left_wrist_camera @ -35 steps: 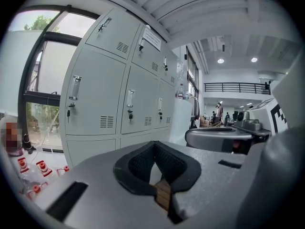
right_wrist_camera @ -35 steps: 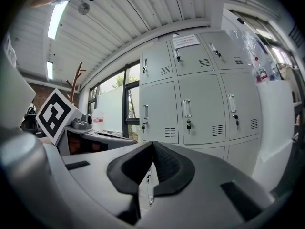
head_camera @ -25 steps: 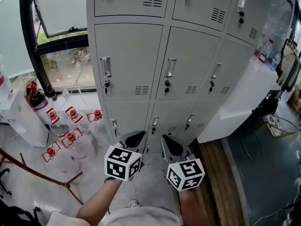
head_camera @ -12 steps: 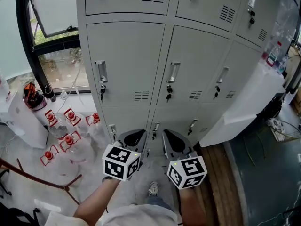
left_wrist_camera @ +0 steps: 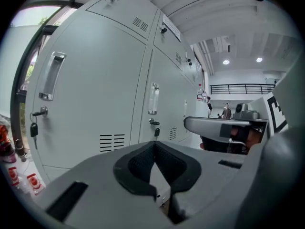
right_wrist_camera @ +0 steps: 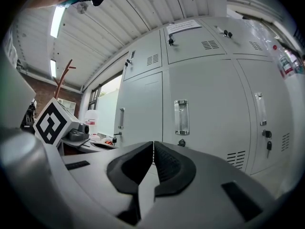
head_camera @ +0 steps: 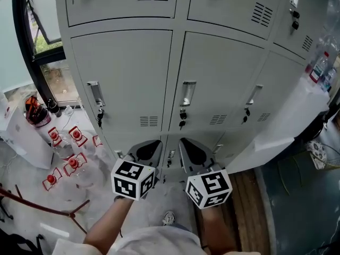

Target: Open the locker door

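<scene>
Head view cuts off the upper lockers (head_camera: 122, 1); left gripper (head_camera: 149, 144) and right gripper (head_camera: 186, 143) jaws are together, empty.

Ahead of the left claw (head_camera: 149, 146) and the right claw (head_camera: 189, 146), the air is open up to the locker wall (head_camera: 127, 62). Its door handles (head_camera: 187, 93) and hanging keys (head_camera: 182, 122) jut out. Left of the left claw, red-capped jugs (head_camera: 69, 163) crowd the floor. Right of the right claw, a white bench (head_camera: 276, 126) closes that side.
</scene>
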`<state>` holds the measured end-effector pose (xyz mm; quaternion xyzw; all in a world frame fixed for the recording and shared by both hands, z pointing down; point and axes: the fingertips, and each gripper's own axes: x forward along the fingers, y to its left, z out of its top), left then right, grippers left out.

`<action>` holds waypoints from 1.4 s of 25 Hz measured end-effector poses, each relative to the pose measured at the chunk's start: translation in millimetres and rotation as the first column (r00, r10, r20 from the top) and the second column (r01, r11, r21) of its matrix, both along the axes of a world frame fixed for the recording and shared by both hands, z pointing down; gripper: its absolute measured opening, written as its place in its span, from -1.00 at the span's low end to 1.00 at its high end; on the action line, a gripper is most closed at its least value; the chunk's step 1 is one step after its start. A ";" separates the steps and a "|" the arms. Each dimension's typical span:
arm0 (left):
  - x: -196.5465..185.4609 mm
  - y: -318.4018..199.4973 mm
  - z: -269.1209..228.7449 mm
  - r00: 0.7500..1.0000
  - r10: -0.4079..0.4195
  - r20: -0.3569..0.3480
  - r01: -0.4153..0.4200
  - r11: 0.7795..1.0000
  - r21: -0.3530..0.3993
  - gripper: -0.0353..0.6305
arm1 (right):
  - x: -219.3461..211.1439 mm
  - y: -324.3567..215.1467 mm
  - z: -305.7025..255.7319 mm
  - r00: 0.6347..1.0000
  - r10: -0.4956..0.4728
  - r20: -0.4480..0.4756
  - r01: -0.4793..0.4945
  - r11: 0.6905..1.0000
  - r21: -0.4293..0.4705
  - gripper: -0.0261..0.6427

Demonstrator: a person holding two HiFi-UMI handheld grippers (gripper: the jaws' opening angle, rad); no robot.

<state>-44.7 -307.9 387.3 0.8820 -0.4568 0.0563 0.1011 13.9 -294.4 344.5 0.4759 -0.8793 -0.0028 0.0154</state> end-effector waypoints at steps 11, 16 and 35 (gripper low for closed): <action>9.4 -51.4 -5.2 0.994 -0.107 0.006 0.107 0.994 0.007 -0.88 | 16.2 -67.5 -26.6 0.996 -0.083 0.012 0.082 0.994 0.067 -0.90; 1.2 -64.8 -4.2 0.985 -0.174 0.016 0.174 0.985 0.001 -0.88 | 8.8 -90.5 -32.6 0.989 -0.150 0.013 0.148 0.986 0.071 -0.64; -4.3 -74.2 0.3 0.976 -0.218 0.024 0.218 0.976 0.004 -0.88 | -10.6 -119.8 -41.3 0.976 -0.216 0.017 0.214 0.974 0.079 -0.42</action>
